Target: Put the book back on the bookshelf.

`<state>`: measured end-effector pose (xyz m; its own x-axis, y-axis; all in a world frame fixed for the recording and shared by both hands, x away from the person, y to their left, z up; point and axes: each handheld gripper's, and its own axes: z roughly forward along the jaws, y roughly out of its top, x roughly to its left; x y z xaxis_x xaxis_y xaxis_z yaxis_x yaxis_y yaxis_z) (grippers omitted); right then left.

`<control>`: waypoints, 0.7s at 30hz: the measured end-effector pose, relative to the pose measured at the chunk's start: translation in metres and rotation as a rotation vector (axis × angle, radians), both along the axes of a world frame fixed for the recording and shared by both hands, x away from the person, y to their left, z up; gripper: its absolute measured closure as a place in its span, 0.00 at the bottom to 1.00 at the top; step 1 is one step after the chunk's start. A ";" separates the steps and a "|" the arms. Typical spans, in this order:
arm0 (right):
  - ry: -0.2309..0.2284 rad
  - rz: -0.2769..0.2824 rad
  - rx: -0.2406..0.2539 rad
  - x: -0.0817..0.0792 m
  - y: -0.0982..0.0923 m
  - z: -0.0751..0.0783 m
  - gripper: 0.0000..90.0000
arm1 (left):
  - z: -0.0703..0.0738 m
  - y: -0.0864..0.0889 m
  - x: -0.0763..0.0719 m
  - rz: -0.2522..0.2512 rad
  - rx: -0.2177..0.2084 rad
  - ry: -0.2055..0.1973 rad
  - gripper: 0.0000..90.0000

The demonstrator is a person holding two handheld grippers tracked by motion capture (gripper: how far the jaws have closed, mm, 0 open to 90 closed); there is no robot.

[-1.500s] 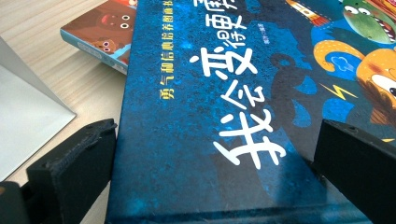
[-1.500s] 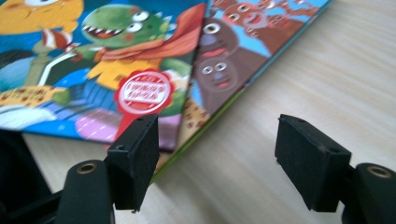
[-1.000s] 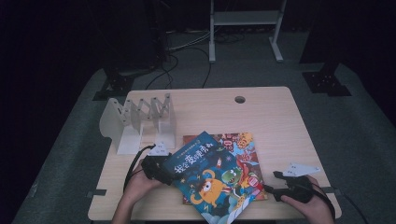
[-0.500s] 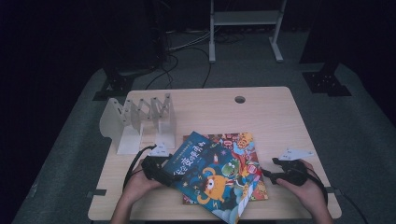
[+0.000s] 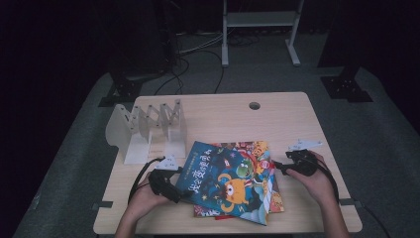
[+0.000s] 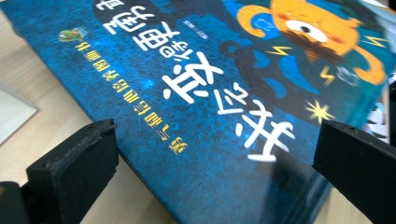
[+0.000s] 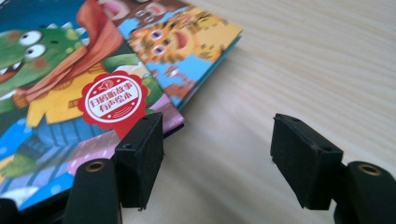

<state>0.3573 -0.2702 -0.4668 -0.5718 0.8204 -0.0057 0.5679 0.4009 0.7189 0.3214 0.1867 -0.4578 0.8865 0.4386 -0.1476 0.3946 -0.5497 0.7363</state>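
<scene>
My left tool point(image 5: 181, 192) straddles the near-left corner of the blue book point(image 5: 225, 181), jaws wide and not gripping; to lift cleanly, I should pinch the cover's edge squarely. The book lies on the desk point(image 5: 218, 111), long axis from 7 to 1 o'clock, atop a second book point(image 7: 187, 42). At 3 o'clock, my right tool point(image 5: 277, 167) has just been narrowing to its tightest, nothing between its jaws.
</scene>
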 end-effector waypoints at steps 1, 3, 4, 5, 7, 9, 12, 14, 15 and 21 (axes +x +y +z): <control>0.000 0.000 0.000 0.000 0.000 0.000 0.38 | 0.000 0.000 0.000 0.000 0.000 0.000 0.00; -0.002 -0.014 -0.009 0.007 0.002 0.001 0.39 | 0.000 -0.001 -0.002 -0.008 -0.009 0.006 0.00; -0.004 -0.020 -0.010 0.009 0.002 0.001 0.40 | 0.000 -0.002 -0.003 -0.016 -0.013 0.009 0.00; -0.004 -0.029 -0.014 0.013 0.002 0.001 0.40 | 0.000 -0.002 -0.004 -0.021 -0.012 0.009 0.00; 0.002 -0.046 -0.021 0.018 0.001 0.004 0.40 | -0.001 -0.005 -0.005 -0.035 -0.017 0.015 0.00; -0.003 -0.051 -0.011 0.019 0.001 0.005 0.40 | -0.001 -0.007 -0.006 -0.048 -0.030 0.020 0.00; -0.011 -0.050 0.035 0.018 0.000 0.010 0.38 | -0.003 -0.013 -0.007 -0.074 -0.028 0.033 0.00; -0.006 -0.037 0.048 0.015 0.001 0.010 0.37 | -0.006 -0.018 -0.008 -0.093 -0.024 0.041 0.00; -0.001 -0.034 0.056 0.015 0.002 0.010 0.37 | -0.006 -0.019 -0.009 -0.101 -0.021 0.042 0.00; 0.026 -0.031 0.091 0.013 0.002 0.004 0.35 | -0.007 -0.020 -0.008 -0.088 -0.007 0.033 0.00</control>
<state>0.3705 -0.2686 -0.4627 -0.5453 0.8340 0.0842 0.5979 0.3165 0.7365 0.3130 0.1665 -0.4648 0.9160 0.3583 -0.1804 0.3694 -0.5779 0.7277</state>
